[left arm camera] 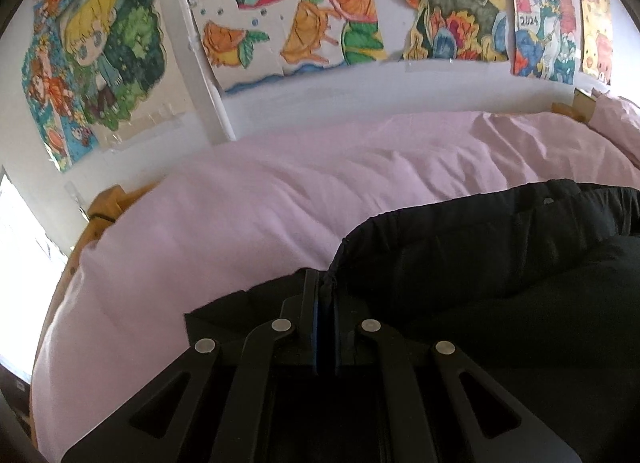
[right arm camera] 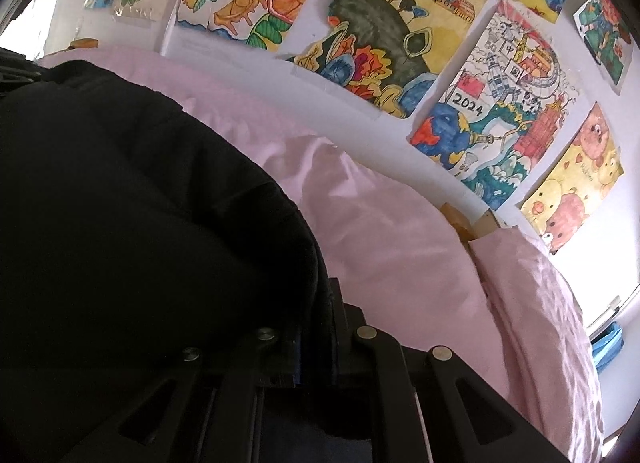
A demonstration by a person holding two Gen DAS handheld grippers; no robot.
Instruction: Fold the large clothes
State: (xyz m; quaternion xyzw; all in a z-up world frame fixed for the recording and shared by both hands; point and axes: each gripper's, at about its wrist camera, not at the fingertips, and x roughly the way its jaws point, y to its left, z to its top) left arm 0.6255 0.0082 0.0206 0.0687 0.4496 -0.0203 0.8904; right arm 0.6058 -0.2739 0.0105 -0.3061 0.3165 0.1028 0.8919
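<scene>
A large black padded garment [left arm camera: 500, 263] lies on a bed with a pink cover [left arm camera: 260, 203]. In the left wrist view my left gripper [left arm camera: 326, 283] is shut on the garment's left edge, a thin fold of black cloth pinched between its fingers. The garment spreads right from there, its gathered hem curving up across the bed. In the right wrist view the same black garment [right arm camera: 120, 203] fills the left half. My right gripper [right arm camera: 320, 303] is shut on its right edge, and the cloth drapes over the left finger and hides it.
A white wall hung with several colourful drawings [left arm camera: 280, 15] runs along the far side of the bed. A wooden bed frame corner [left arm camera: 104, 211] shows at the left. A pink pillow [right arm camera: 540, 323] lies at the right, with wooden blocks [right arm camera: 472, 227] behind it.
</scene>
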